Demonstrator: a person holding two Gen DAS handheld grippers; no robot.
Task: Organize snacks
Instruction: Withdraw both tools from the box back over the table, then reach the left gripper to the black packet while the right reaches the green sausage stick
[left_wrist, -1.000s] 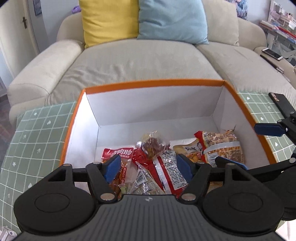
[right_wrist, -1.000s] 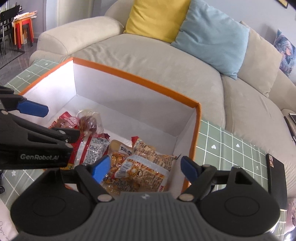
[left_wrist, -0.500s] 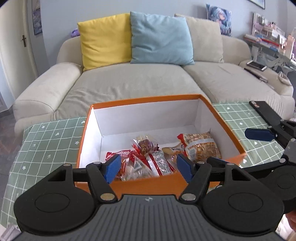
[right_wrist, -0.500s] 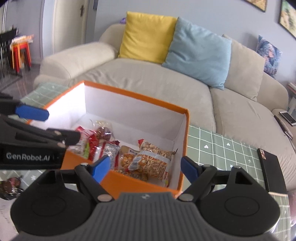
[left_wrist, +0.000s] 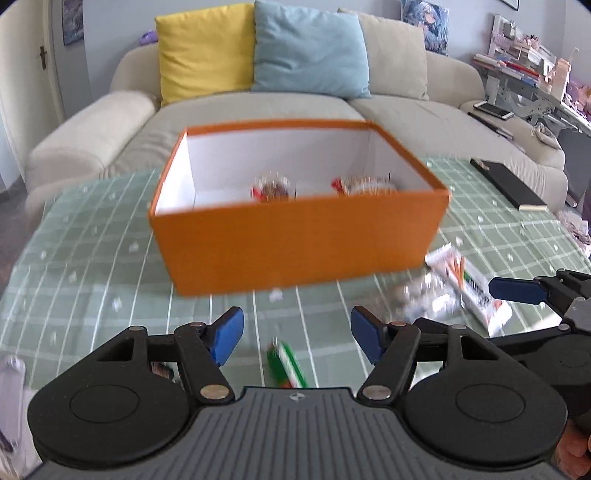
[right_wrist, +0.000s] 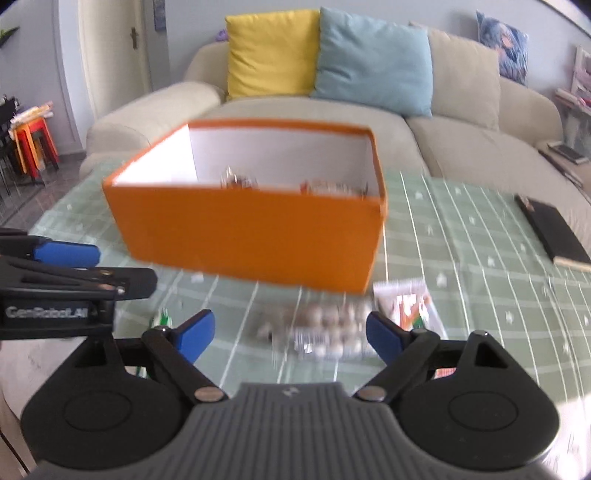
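Observation:
An orange box (left_wrist: 295, 243) with a white inside stands on the green checked tablecloth (left_wrist: 92, 280); several snack packets (left_wrist: 275, 188) lie in it. It also shows in the right wrist view (right_wrist: 251, 240). My left gripper (left_wrist: 297, 334) is open and empty, above a small green packet (left_wrist: 286, 363) on the cloth. My right gripper (right_wrist: 286, 334) is open and empty, just above a clear packet of round snacks (right_wrist: 325, 332). A white packet (right_wrist: 404, 302) lies beside it, and shows in the left wrist view (left_wrist: 465, 284) too.
A beige sofa (left_wrist: 258, 122) with yellow and blue cushions stands behind the table. A black flat case (right_wrist: 554, 229) lies at the table's right edge. My right gripper shows at the right of the left wrist view (left_wrist: 532, 291).
Both grippers have pulled back and down out of the box, toward the near side of the table. Loose packets on the cloth have come into view. Both stay open.

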